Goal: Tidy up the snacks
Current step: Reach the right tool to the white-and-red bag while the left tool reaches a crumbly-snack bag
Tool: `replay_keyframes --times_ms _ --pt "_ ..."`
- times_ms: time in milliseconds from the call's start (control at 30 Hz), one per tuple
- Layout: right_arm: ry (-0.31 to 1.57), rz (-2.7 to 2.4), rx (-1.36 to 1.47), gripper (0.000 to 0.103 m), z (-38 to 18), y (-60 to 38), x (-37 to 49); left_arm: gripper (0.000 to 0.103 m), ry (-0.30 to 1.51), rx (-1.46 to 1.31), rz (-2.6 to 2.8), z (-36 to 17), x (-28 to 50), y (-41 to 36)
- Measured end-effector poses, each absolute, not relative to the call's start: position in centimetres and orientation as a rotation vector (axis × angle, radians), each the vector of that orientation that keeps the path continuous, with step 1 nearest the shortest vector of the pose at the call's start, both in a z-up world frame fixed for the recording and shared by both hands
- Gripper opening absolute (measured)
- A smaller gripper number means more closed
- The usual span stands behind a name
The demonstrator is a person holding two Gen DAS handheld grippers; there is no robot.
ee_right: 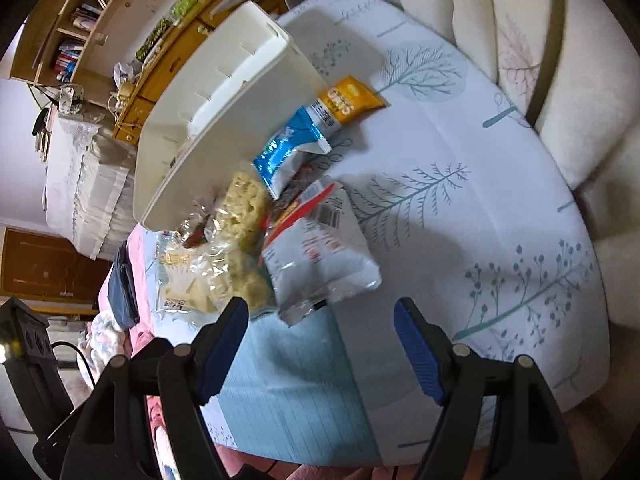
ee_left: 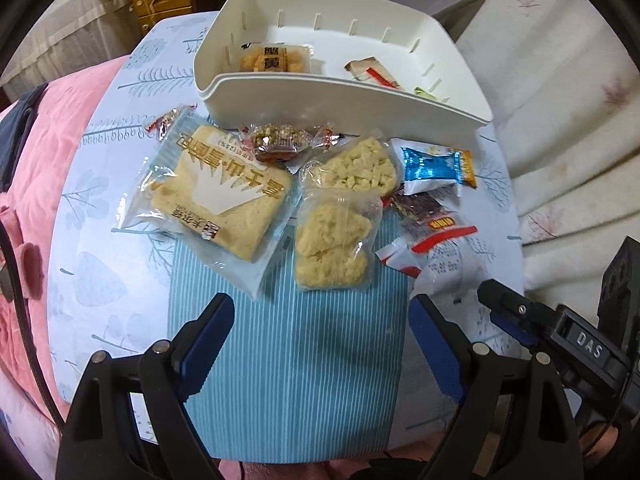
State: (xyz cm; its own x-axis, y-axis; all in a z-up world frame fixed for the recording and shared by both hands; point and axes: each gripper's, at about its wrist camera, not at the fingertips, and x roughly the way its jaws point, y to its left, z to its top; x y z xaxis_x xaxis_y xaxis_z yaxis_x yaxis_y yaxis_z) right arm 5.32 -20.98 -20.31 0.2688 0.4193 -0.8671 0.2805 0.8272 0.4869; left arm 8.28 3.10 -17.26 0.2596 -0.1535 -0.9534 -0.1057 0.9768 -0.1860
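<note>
A tree-patterned cloth is covering the table (ee_left: 120, 184), where snack packets (ee_left: 336, 236) are lying piled just beside a white bin (ee_left: 344, 100) holding 3 more. The left claw (ee_left: 320, 336) and right claw (ee_right: 320, 328) are both gaping wide, gripping nothing, over a striped blue mat (ee_left: 296, 360).

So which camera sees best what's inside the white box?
The left wrist view. It looks down into the white box, showing an orange snack pack and small wrappers inside. The right wrist view sees the box from the side, its contents almost hidden.
</note>
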Motion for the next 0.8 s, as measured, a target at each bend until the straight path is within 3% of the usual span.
replay_keyframes --times_ms 800 --pt "1.519 0.414 0.537 0.074 -25.7 -20.2 11.3 0.086 1.412 -0.312 0.203 -25.3 13.1 0.6"
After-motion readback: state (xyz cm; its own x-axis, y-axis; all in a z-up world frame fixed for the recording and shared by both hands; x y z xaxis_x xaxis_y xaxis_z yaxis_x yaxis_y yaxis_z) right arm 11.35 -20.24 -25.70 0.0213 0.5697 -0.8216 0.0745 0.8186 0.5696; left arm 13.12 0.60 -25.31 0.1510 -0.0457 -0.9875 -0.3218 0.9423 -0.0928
